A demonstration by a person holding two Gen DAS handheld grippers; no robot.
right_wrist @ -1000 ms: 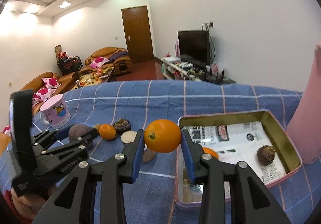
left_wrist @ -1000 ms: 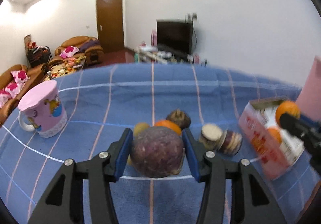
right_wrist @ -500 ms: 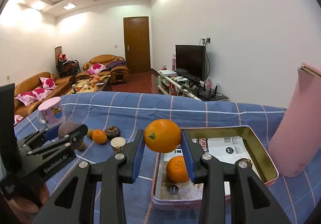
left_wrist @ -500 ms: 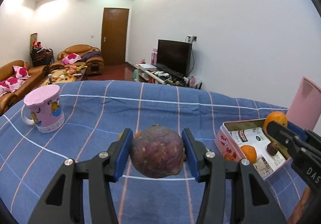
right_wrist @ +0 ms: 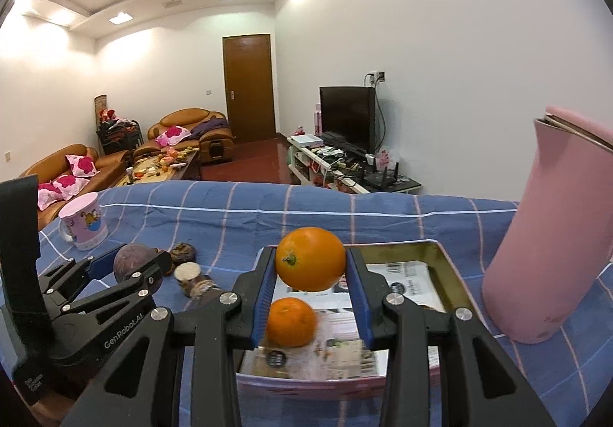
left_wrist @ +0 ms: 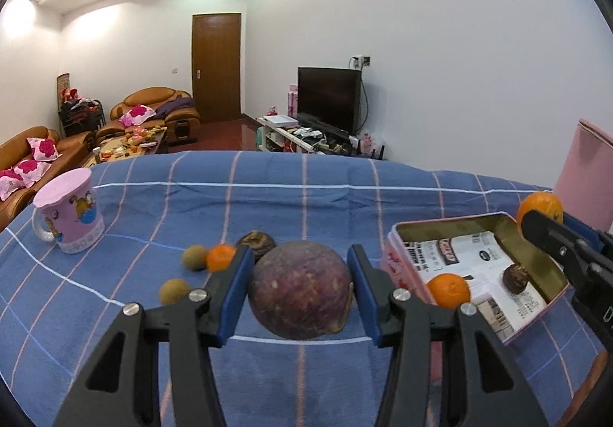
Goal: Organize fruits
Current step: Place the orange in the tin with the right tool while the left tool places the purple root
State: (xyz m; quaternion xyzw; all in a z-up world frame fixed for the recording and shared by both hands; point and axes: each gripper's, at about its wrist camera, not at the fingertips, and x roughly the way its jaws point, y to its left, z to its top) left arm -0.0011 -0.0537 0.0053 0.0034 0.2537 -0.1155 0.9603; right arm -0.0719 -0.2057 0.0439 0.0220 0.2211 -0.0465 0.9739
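Purple fruit (left_wrist: 300, 289) clamped in left gripper (left_wrist: 300, 291) jaws, orange (right_wrist: 310, 264) gripped by right gripper (right_wrist: 311, 274) above tin (right_wrist: 452, 275), smaller orange (right_wrist: 291, 321) seen inside.

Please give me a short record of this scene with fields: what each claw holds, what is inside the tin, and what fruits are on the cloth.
left claw: shut on round purple-brown fruit
right claw: shut on large orange, above the tin
pink rectangular metal tin: one small orange, one small dark fruit
blue checked tablecloth: small tangerine, two small yellow-green round fruits, dark wrinkled fruit
pink mug: far left, upright
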